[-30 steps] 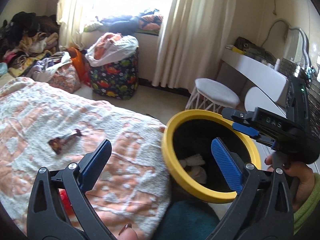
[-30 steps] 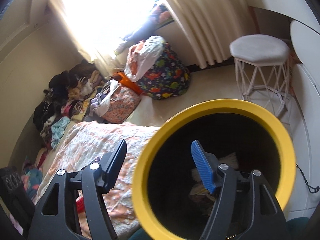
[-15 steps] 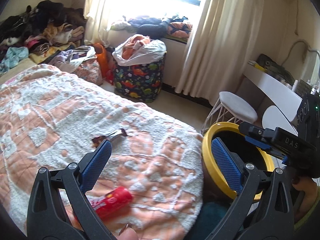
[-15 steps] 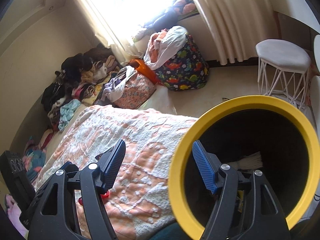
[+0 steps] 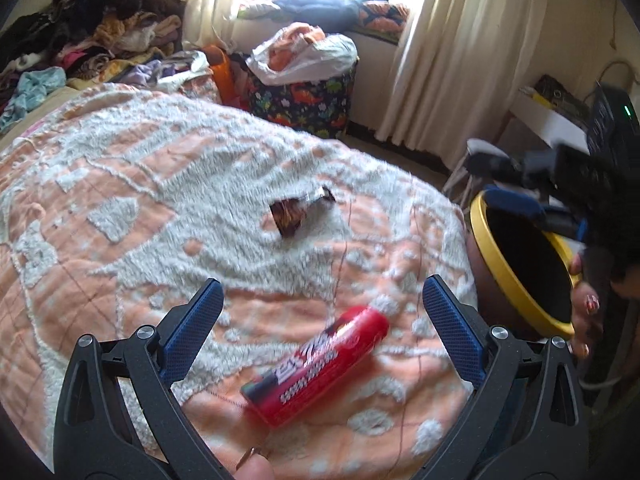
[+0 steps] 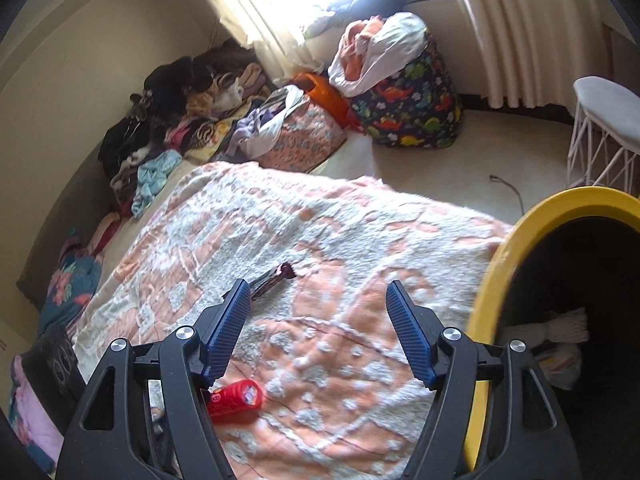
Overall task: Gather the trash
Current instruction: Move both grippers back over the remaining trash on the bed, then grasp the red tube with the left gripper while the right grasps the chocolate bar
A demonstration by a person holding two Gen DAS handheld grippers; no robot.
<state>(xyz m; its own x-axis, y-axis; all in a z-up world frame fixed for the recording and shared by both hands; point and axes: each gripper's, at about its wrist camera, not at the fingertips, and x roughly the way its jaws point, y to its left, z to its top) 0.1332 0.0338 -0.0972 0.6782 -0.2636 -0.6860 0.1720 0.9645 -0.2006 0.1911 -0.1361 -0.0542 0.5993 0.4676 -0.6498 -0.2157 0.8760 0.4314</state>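
A red tube-shaped package (image 5: 316,364) lies on the orange and white blanket (image 5: 160,208), between and just ahead of the fingers of my open left gripper (image 5: 324,328). A dark brown wrapper (image 5: 298,214) lies farther up the blanket. Both also show in the right wrist view: the package (image 6: 236,398) and the wrapper (image 6: 272,280). My right gripper (image 6: 316,330) is open and empty over the blanket. A black bin with a yellow rim (image 6: 492,292) sits at the right, with white crumpled trash (image 6: 560,332) inside. The bin (image 5: 516,280) shows beside the bed in the left wrist view.
A dinosaur-print bag (image 5: 304,96) with a white sack on top stands by the cream curtains (image 5: 460,60). A pile of clothes (image 5: 88,44) lies along the far wall. A white stool (image 6: 608,120) and a white desk (image 5: 552,124) stand to the right.
My left gripper has swung left and down from the bin toward the blanket, bringing the red package between its fingers. The bin has slid right in both views.
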